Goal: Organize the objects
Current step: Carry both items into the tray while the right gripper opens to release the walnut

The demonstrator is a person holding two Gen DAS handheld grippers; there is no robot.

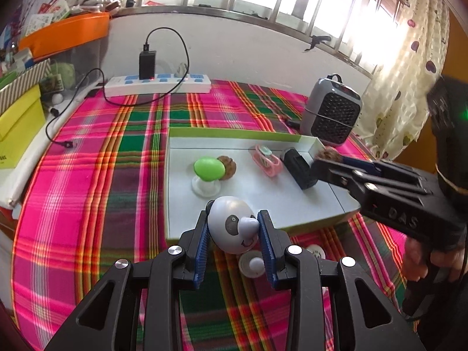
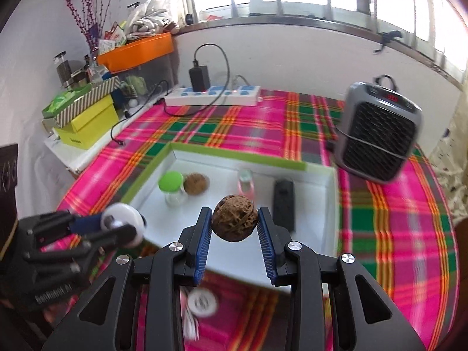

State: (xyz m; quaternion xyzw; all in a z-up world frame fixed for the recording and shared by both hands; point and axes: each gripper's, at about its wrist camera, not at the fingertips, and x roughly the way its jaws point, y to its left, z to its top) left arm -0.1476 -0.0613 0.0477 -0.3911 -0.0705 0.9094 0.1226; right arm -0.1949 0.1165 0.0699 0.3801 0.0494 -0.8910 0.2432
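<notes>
My left gripper (image 1: 234,225) is shut on a white panda-face toy (image 1: 231,222), held over the near edge of the green-rimmed white tray (image 1: 292,216). My right gripper (image 2: 234,222) is shut on a brown walnut (image 2: 234,221) above the tray (image 2: 330,193). In the left wrist view the right gripper (image 1: 327,158) reaches in from the right with the walnut (image 1: 326,154) at its tip. The tray holds a green egg-shaped toy on a white base (image 1: 208,169), a second walnut (image 1: 228,166), a pink clip (image 1: 266,159) and a black block (image 1: 298,168).
A grey fan heater (image 2: 380,140) stands at the tray's far right. A white power strip (image 1: 158,83) with a black charger lies at the back. Yellow boxes (image 2: 87,122) and an orange bin (image 2: 137,51) stack at left. Small white round pieces (image 1: 253,263) lie on the plaid cloth.
</notes>
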